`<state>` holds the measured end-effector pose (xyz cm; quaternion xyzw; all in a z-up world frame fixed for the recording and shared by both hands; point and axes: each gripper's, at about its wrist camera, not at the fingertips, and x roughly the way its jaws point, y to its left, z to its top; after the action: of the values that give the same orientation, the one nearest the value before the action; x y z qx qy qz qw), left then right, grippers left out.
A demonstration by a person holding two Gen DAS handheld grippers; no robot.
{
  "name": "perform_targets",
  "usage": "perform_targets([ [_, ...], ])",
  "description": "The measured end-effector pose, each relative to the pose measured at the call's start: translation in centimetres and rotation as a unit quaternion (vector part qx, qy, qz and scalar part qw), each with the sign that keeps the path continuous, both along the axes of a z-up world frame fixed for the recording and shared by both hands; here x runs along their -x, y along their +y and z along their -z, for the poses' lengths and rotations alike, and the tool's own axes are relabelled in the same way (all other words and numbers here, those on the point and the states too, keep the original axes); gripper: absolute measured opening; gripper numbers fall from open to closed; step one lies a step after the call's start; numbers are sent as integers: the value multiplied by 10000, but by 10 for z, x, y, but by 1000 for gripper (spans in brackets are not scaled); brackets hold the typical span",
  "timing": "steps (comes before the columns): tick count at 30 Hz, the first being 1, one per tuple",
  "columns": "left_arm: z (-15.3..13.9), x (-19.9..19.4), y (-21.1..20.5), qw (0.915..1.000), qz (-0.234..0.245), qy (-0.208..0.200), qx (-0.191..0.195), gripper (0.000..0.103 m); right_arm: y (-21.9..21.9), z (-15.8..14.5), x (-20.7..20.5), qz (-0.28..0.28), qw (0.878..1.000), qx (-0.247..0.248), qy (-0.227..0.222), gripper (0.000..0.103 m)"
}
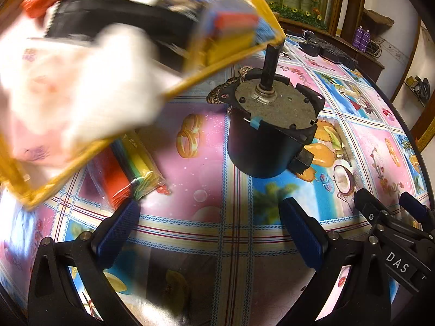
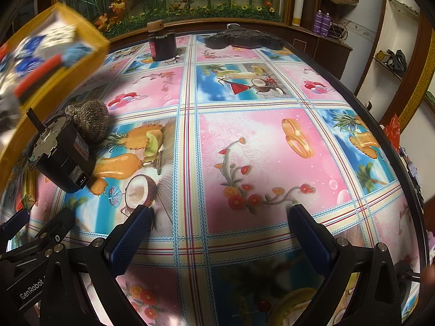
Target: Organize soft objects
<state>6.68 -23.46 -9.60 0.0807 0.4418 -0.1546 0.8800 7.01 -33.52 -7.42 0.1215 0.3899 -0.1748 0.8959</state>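
Note:
A yellow box (image 1: 217,59) full of soft things, white cloth (image 1: 81,87) among them, hangs tilted and blurred above the table at upper left; it also shows in the right wrist view (image 2: 89,35). A clear packet of coloured cloths (image 1: 127,168) lies on the table under it. A brown knitted piece (image 2: 92,122) lies behind a black motor (image 1: 269,130). My left gripper (image 1: 209,231) is open and empty, just in front of the packet and the motor. My right gripper (image 2: 220,236) is open and empty over bare tablecloth.
The black motor (image 2: 62,157) with an upright shaft stands on the patterned tablecloth (image 2: 244,141). A dark jar (image 2: 163,44) and a black tool (image 2: 244,39) sit at the far edge. The right gripper's body (image 1: 394,233) shows at the left view's right side.

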Motion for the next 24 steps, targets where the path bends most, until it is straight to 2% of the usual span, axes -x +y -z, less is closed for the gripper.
perform_targets([
  [24, 0, 0, 1, 10000, -1, -4, 4, 103, 1, -1, 0, 41, 10000, 18, 5, 102],
])
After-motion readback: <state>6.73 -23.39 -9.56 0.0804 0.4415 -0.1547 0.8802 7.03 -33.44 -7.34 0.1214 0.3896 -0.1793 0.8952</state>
